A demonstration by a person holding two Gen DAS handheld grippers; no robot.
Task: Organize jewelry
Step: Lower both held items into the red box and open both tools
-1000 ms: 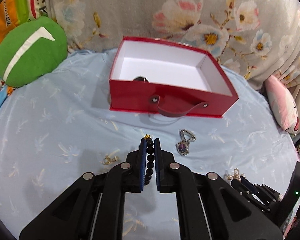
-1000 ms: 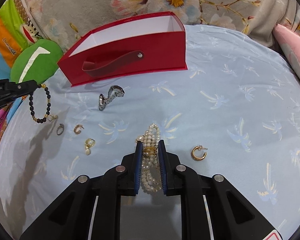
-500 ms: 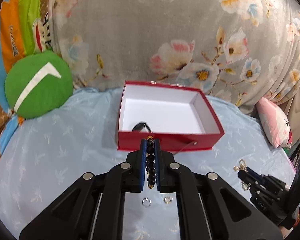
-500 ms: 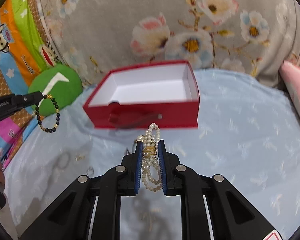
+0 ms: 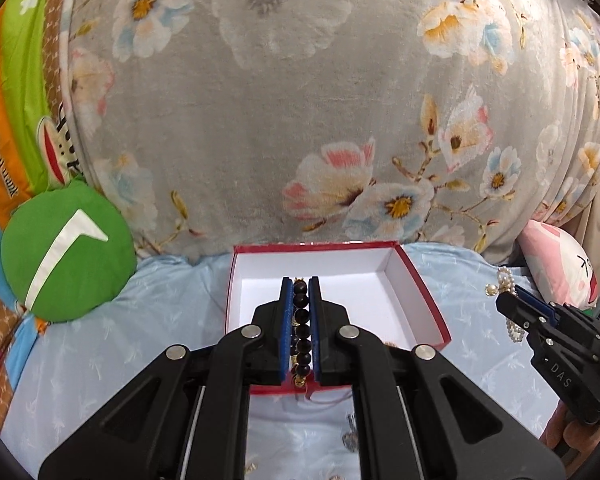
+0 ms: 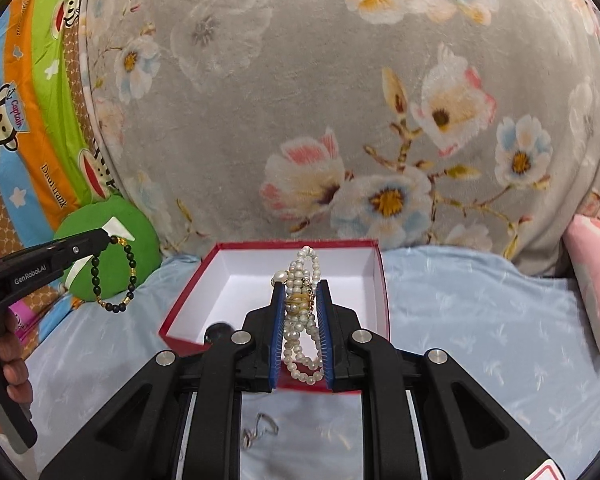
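Observation:
My left gripper (image 5: 300, 282) is shut on a black bead bracelet (image 5: 302, 330) and holds it in the air, in front of the open red box (image 5: 424, 300) with a white inside. In the right wrist view that bracelet (image 6: 114, 276) hangs from the left gripper (image 6: 110, 240) to the left of the box (image 6: 382, 292). My right gripper (image 6: 299, 286) is shut on a white pearl bracelet (image 6: 300, 320), raised in front of the box. It also shows at the right in the left wrist view (image 5: 504, 290). A dark item (image 6: 218, 330) lies inside the box.
A silver watch (image 6: 258, 432) lies on the light blue sheet (image 6: 480, 320) below the grippers. A green round cushion (image 5: 66, 256) sits at the left, a pink pillow (image 6: 596, 280) at the right. A grey floral blanket (image 5: 320, 100) rises behind the box.
Both grippers have risen and tilted up with their bracelets, moving nearer the box. The sheet and loose jewelry have dropped low in both views.

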